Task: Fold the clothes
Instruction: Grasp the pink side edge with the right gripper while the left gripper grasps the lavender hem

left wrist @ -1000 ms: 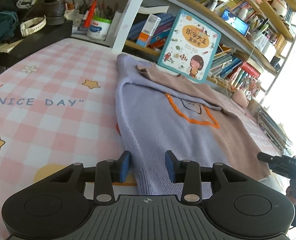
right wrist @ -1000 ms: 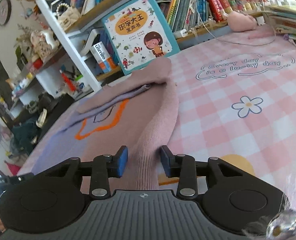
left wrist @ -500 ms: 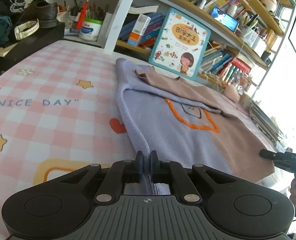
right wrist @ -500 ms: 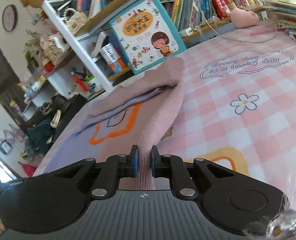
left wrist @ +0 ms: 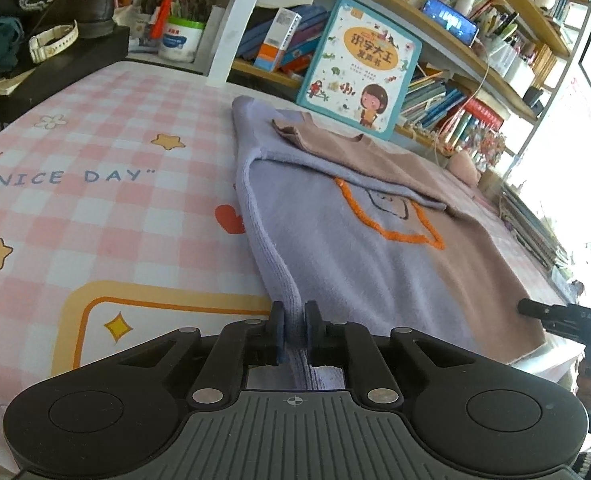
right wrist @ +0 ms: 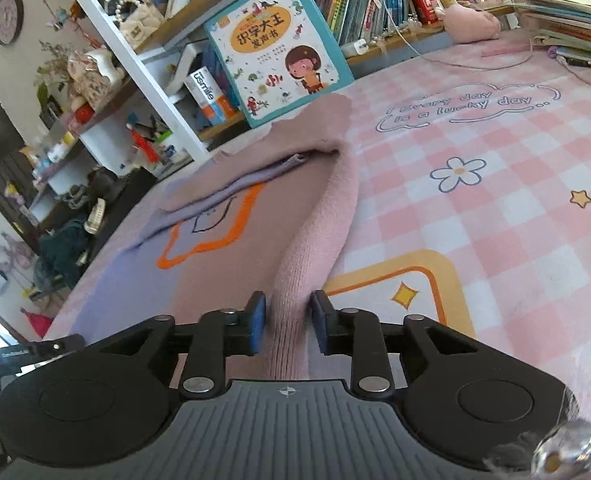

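A knitted sweater (left wrist: pixel 355 260), lilac on one half and dusty pink on the other with an orange star outline, lies flat on the pink checked tablecloth (left wrist: pixel 95 200), sleeves folded across its chest. My left gripper (left wrist: pixel 294 328) is shut on the lilac bottom corner of the hem, which rises in a ridge to the pads. In the right wrist view the sweater (right wrist: pixel 223 264) runs away from me, and my right gripper (right wrist: pixel 288 320) is shut on the pink bottom corner, also pulled up into a ridge. Each gripper shows at the edge of the other's view.
A children's picture book (left wrist: pixel 359 68) leans against the bookshelf just beyond the sweater's collar. A black box with a shoe (left wrist: pixel 75 40) sits at the far left. A stack of books (right wrist: pixel 567 20) and a pink plush (right wrist: pixel 471 24) lie at the far right.
Both grippers went from open around the hem corners to shut on them. Since then the corners have lifted a little, drawing the fabric into ridges.
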A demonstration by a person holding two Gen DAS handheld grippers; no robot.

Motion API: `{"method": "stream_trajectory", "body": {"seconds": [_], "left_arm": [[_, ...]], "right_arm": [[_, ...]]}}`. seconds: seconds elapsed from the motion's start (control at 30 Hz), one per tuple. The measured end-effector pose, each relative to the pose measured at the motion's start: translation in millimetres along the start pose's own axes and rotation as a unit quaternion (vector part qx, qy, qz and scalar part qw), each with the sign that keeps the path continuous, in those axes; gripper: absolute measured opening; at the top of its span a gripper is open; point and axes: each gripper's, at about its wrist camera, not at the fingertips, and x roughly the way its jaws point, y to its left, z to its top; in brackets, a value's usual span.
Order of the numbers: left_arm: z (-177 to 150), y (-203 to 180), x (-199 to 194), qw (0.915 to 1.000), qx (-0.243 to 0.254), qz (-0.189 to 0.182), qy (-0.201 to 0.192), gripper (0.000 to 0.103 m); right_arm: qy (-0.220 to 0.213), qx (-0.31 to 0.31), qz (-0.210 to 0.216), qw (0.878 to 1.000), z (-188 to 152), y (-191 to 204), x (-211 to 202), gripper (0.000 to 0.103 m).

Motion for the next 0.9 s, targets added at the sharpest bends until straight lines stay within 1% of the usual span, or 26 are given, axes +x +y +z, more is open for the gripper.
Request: {"method": "stream_trajectory", "body": {"seconds": [0.17,0.2,0.23,0.27,0.37,0.5,0.73,0.83,0.9], "left_arm": [[0,5,1,0.9999,-0.012,-0.012,-0.001,0.012],[0,6,1,0.9998,-0.014,-0.014,-0.001,0.012],[-1,7,0,0.9997,-0.017,-0.018,-0.001,0.012],[-1,8,0,0.9996,-0.019,-0.023,-0.001,0.011],[-3,11,-2,0.9991,-0.026,-0.035,-0.001,0.006],[-5,15,-5,0.9981,-0.035,-0.051,0.0,0.005],[-21,30,-31,0.9894,-0.093,-0.111,0.011,0.005],[-23,35,-32,0.9835,-0.109,-0.143,0.018,0.005],[-18,36,-31,0.9795,-0.117,-0.164,0.011,0.005]], "right_arm": [[0.009,-0.002,0.019,1.0,-7,2,-3,0.025],[0.012,-0.004,0.022,1.0,-8,3,-4,0.024],[0.015,-0.006,0.024,1.0,-9,4,-4,0.018],[0.016,-0.006,0.025,1.0,-10,4,-4,0.015],[0.014,0.006,0.032,0.999,-12,0,-4,0.012],[0.011,0.021,0.046,0.999,-13,-3,-9,0.011],[0.01,0.063,0.099,0.993,-23,-8,-36,0.011],[0.011,0.076,0.115,0.99,-25,-8,-41,0.011],[0.005,0.09,0.139,0.986,-20,-8,-41,0.011]]}}
